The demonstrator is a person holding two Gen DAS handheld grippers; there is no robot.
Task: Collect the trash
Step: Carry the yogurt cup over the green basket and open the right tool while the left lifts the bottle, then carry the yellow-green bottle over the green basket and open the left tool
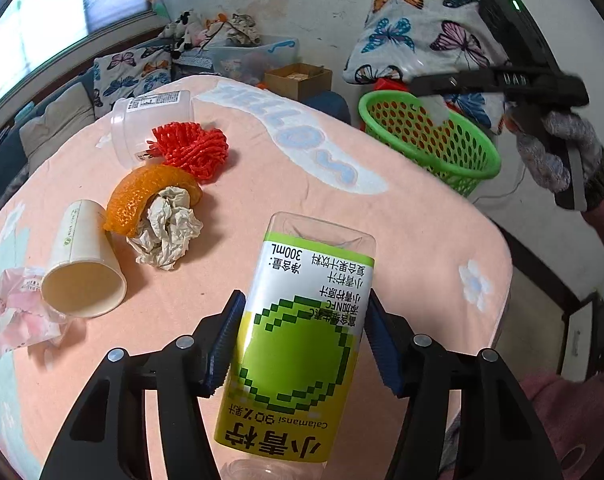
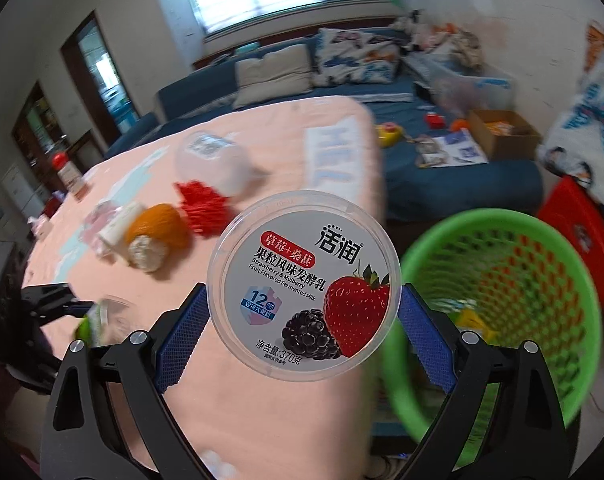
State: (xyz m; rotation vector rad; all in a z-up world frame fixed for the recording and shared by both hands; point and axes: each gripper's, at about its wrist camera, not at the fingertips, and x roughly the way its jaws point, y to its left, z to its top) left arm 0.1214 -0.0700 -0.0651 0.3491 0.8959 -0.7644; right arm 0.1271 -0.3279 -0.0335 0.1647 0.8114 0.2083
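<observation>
While the right gripper point(image 2: 302, 328) carries a round clear yogurt lid point(image 2: 303, 286), pinched edge-on between its blue pads point(image 2: 182, 336), the green perforated basket point(image 2: 541, 264) sits just beside and below it, off the edge of the pink-covered table point(image 1: 401, 216). That lid looks thin, stiff and very light; gripped across its rim it could flex or pop free, so it probably needs only a gentle squeeze before it is let go over the basket.

On the other side, the left gripper point(image 1: 302, 344) straddles a calamansi juice bottle point(image 1: 298, 344) lying on the table. The left pad point(image 1: 226, 344) touches the label; the right pad looks just at the bottle's side, though whether the grip is firm I cannot tell. Empty clear plastic like this should be light, smooth and a little springy, so the mid-label band where the jaws stand is a sensible hold: flat-sided and not slippery.

Further trash waits on the table: a tipped paper cup point(image 1: 82, 264), a crumpled tissue point(image 1: 166, 228) tucked under an orange peel point(image 1: 150, 196), a red mesh fruit net point(image 1: 194, 148), a clear yogurt tub point(image 1: 150, 128) on its side, and a pinkish wrapper point(image 1: 18, 308). All look soft or light; the tissue and net should crush easily under the pads.
</observation>
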